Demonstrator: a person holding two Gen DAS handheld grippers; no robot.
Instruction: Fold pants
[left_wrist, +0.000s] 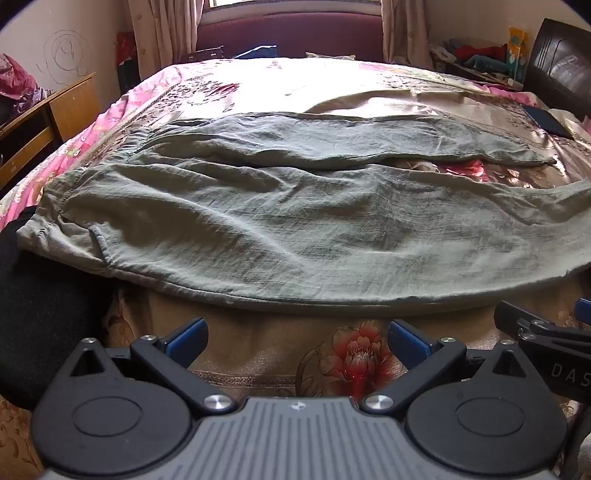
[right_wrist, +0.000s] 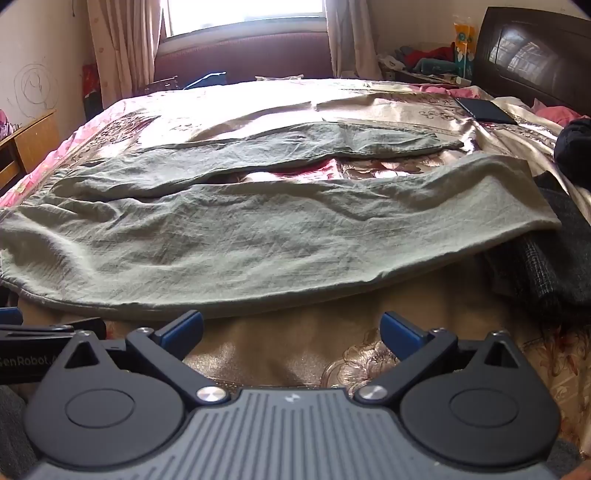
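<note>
Grey-green pants (left_wrist: 280, 221) lie spread flat across the bed, waistband at the left, both legs running to the right with a gap between them. In the right wrist view the same pants (right_wrist: 236, 236) fill the middle, and their leg ends lie at the right. My left gripper (left_wrist: 295, 343) hovers over the bedspread just short of the pants' near edge, jaws wide open with nothing between them. My right gripper (right_wrist: 291, 332) stands the same way, open and empty, beside the left one. The right gripper's fingers (left_wrist: 532, 325) show at the left wrist view's right edge.
The bed (left_wrist: 258, 369) has a floral beige and pink cover. A dark folded garment (right_wrist: 546, 269) lies by the pants' leg ends, a dark flat item (right_wrist: 484, 109) farther back. A wooden desk (left_wrist: 44, 122) stands left, a dark headboard (right_wrist: 535, 48) right.
</note>
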